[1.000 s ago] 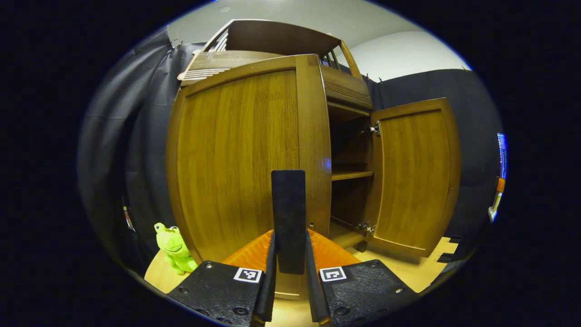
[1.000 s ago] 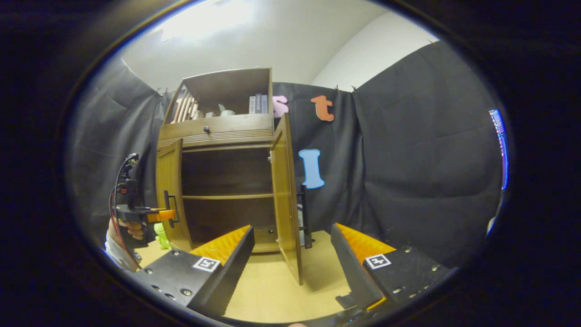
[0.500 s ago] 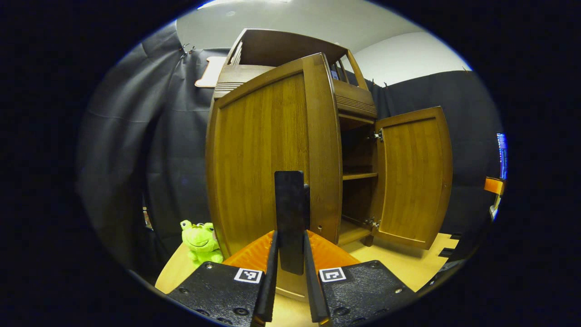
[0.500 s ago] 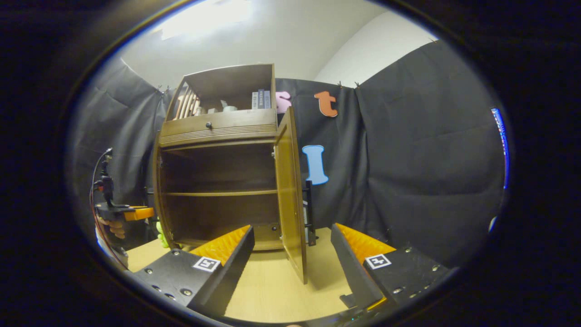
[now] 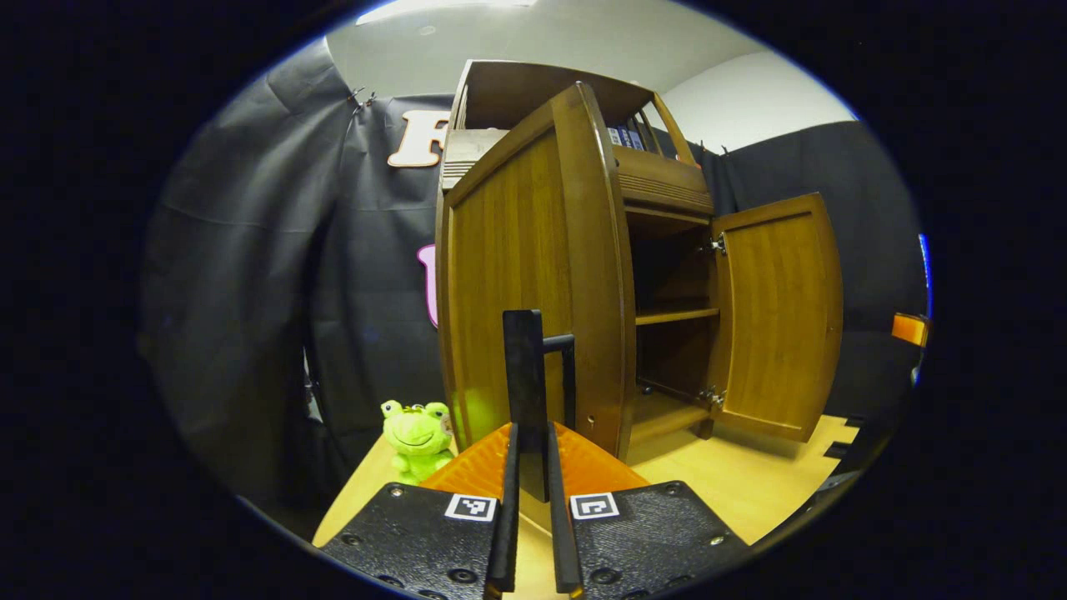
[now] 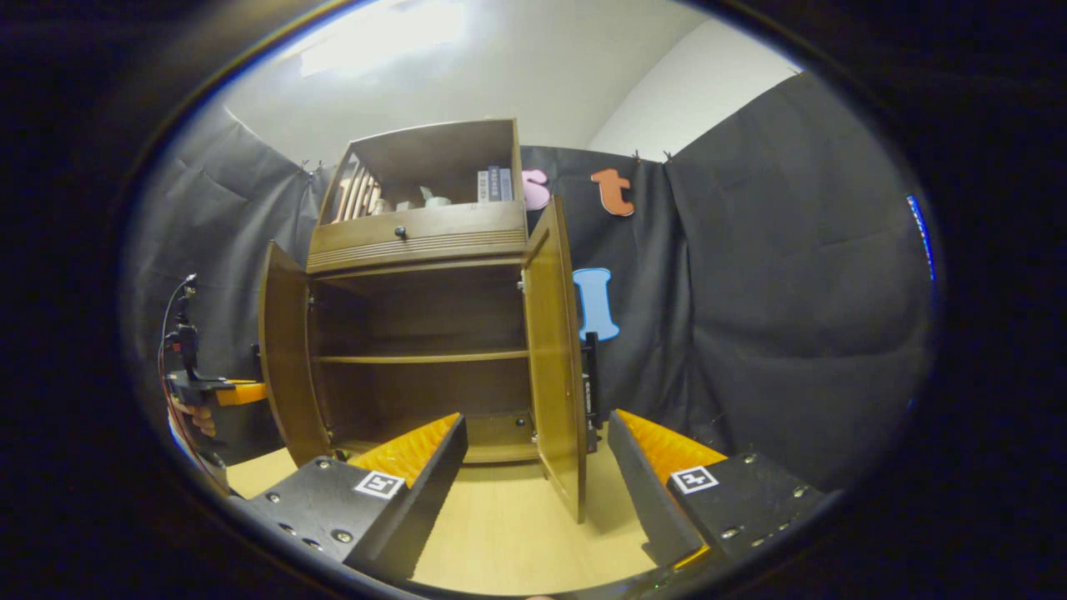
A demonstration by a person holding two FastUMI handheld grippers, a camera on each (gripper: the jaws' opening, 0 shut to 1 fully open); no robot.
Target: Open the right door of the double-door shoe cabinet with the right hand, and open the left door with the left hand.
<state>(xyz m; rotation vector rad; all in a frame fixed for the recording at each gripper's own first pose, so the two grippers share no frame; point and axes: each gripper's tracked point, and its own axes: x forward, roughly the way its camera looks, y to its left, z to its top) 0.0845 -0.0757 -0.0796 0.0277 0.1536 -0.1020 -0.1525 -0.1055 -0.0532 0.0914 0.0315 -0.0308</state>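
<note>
Your left hand-held gripper is clenched on the flat dark handle of the grained wooden left door, swung wide. Your right hand-held gripper hangs released near the open right door.

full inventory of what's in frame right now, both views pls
shoe cabinet: 1, brown wood, standing on the floor against the black cloth
left door: 1, brown, swung open, its black handle between the left tool's fingers
right door: 1, brown, open, black handle on its outer face
inner shelf: 1, brown, bare
drawer: 1, brown with a dark knob, above the doors
books: a few, in the top compartment
frog plush: 1, green, on the floor left of the cabinet
floor: light wood
left tool: shut on the left door's handle
right tool: open, holding nothing
hand: 1, gripping the left tool
</note>
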